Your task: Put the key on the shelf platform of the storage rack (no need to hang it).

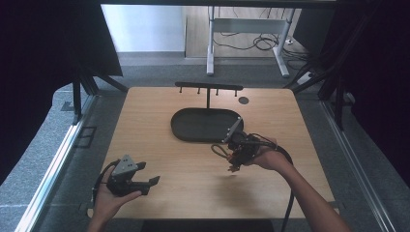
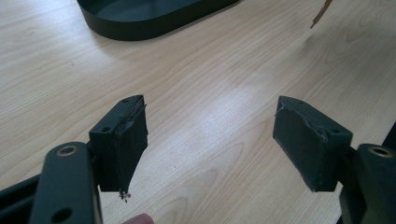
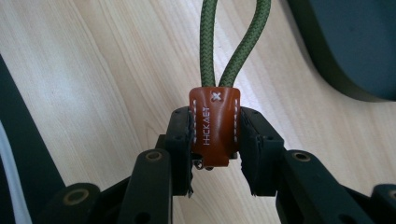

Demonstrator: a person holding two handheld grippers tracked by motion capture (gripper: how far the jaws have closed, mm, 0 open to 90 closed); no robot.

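Observation:
My right gripper (image 3: 215, 128) is shut on a brown leather tab (image 3: 214, 119) stitched in white, and a green braided cord loop (image 3: 232, 44) rises from the tab. In the high view this gripper (image 1: 232, 157) hangs just above the table, at the front right rim of the black oval tray (image 1: 176, 126), with the cord loop (image 1: 218, 151) on its left side. My left gripper (image 1: 151, 184) sits in a hand near the table's front left corner. Its jaws stand wide open over bare wood (image 2: 210, 135), with nothing between them.
A black rack with several small hooks (image 1: 209, 87) stands behind the tray. A dark round disc (image 1: 243, 100) lies at the back right. The tray's edge (image 2: 140, 25) lies ahead of the left gripper and beside the right one (image 3: 355, 42). Metal rails run along both table sides.

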